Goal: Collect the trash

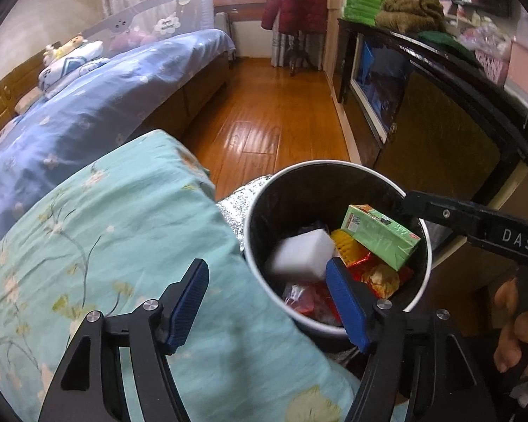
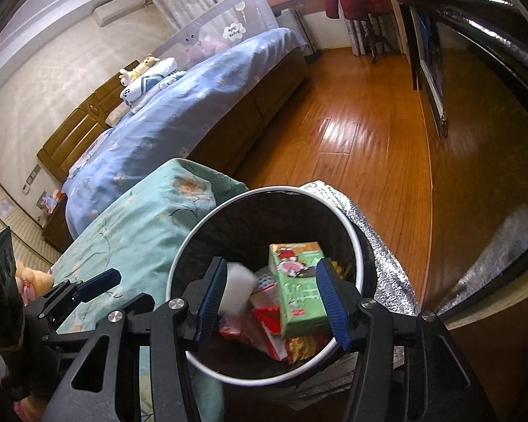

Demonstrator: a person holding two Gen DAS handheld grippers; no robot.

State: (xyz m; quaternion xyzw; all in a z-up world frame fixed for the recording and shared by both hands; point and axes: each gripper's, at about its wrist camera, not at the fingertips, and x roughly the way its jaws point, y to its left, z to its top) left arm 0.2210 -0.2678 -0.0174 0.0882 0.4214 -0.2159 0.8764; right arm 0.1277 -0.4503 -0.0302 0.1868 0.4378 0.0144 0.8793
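Observation:
A round trash bin [image 1: 426, 267] with a white rim and black liner stands beside a teal floral bedspread [image 1: 123, 218]. Inside lie a green carton [image 1: 380, 235], a white block [image 1: 301, 255] that looks blurred, and red and yellow snack wrappers [image 1: 373, 274]. My left gripper [image 1: 267, 302] is open and empty, over the bin's near left rim. My right gripper [image 2: 271, 299] is open and empty, right above the bin [image 2: 359, 256], with the green carton [image 2: 299, 292] and the white block [image 2: 237, 290] below between its fingers. The right gripper's body shows in the left wrist view [image 1: 475, 225].
A bed with a blue cover [image 2: 179, 116] runs along the left. A wooden floor [image 1: 264, 123] stretches ahead. A dark cabinet [image 1: 422, 123] lines the right side. Silver foil matting [image 2: 380, 232] lies under the bin. A red coat [image 1: 295, 0] hangs at the far end.

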